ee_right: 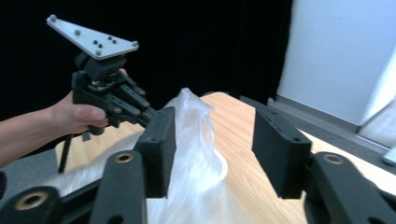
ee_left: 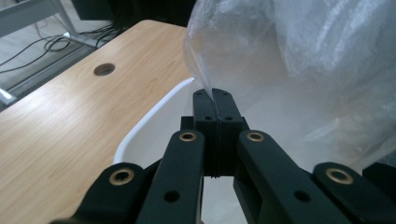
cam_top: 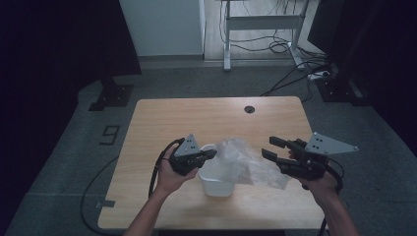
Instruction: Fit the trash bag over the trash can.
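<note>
A clear plastic bag (cam_top: 246,160) lies crumpled over a white plastic bin (cam_top: 216,186) in the middle of the wooden table (cam_top: 162,118). My left gripper (cam_top: 209,154) is at the bin's left rim, shut on an edge of the bag. In the left gripper view its jaws (ee_left: 215,100) pinch a thin fold of the bag (ee_left: 303,60) above the bin's rim (ee_left: 140,130). My right gripper (cam_top: 270,149) stands open at the bag's right side. In the right gripper view the bag (ee_right: 194,140) rises between the open jaws (ee_right: 212,154), beside the left one, with the left gripper (ee_right: 148,111) behind it.
A round cable hole (cam_top: 250,109) sits near the table's far edge. Beyond the table stand a white desk frame (cam_top: 263,22) and loose cables (cam_top: 295,81) on the grey floor. Dark curtains close off both sides.
</note>
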Action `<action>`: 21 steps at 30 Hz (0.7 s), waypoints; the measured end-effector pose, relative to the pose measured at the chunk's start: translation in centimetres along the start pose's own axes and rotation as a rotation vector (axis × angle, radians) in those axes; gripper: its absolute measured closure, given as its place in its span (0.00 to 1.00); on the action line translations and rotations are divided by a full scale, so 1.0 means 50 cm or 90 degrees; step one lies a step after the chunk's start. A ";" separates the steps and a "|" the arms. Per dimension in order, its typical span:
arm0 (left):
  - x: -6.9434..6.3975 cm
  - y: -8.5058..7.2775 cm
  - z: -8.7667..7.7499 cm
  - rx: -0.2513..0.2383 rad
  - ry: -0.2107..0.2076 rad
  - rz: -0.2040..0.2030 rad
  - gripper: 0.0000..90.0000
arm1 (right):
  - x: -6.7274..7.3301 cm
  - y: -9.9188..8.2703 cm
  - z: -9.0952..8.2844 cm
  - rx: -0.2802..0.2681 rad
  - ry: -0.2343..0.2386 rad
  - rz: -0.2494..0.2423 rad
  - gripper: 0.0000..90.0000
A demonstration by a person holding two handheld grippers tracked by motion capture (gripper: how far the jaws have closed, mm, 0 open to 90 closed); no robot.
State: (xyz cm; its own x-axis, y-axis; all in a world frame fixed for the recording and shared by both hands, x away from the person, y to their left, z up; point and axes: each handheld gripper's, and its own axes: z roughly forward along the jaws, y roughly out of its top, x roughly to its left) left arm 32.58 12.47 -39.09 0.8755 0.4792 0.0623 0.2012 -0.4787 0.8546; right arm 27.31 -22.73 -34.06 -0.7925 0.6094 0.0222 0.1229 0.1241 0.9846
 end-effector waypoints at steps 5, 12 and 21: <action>0.002 -0.019 -0.011 -0.011 0.008 -0.010 1.00 | 0.007 -0.010 -0.024 -0.015 -0.012 0.006 0.51; 0.000 -0.044 -0.037 -0.020 0.018 -0.028 1.00 | 0.022 -0.036 -0.060 -0.054 -0.036 0.022 0.51; 0.005 -0.073 -0.050 -0.023 0.023 -0.070 1.00 | 0.044 -0.072 -0.064 -0.040 -0.013 0.035 0.49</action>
State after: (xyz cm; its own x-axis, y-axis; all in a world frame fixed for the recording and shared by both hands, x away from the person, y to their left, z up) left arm 30.95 16.18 -40.89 0.8326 0.5536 -0.0150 0.2783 -0.3949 0.8756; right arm 23.20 -24.32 -36.98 -0.7732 0.6297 0.0744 0.1286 0.0409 0.9909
